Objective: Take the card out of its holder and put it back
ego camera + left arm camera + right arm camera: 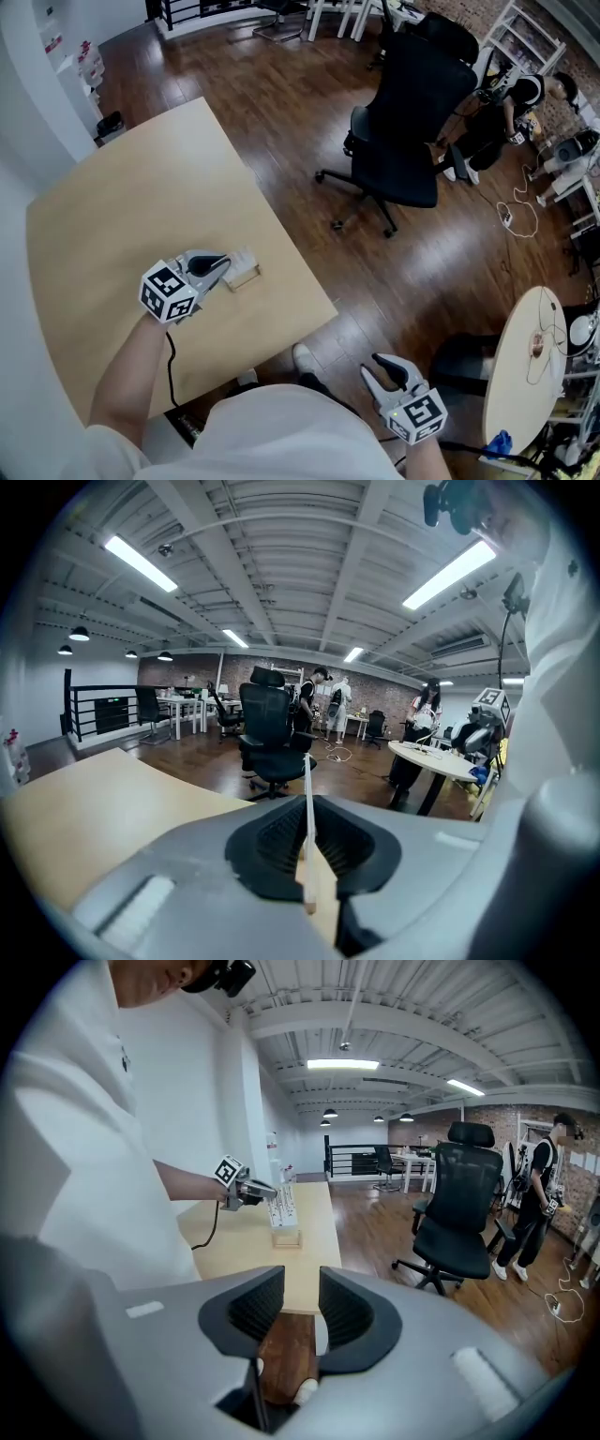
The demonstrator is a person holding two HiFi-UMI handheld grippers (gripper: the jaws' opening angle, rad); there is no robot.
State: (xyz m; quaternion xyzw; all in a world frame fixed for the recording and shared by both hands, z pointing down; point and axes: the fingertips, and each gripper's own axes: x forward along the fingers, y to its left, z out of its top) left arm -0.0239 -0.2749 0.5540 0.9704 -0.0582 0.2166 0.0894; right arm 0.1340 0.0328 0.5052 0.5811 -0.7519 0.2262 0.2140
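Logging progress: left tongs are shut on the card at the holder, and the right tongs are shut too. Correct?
Not quite: the right tongs stand open, as the right gripper view shows. The left tongs are shut on the card at the holder.

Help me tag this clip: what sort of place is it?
Probably an open-plan office: a black swivel chair on wood flooring, a round white table, and ceiling strip lights.

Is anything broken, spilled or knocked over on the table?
Nothing stands out. The wooden holder sits upright on the table, and the left hand-held gripper is shut on the card right at it. No spill or damage shows.
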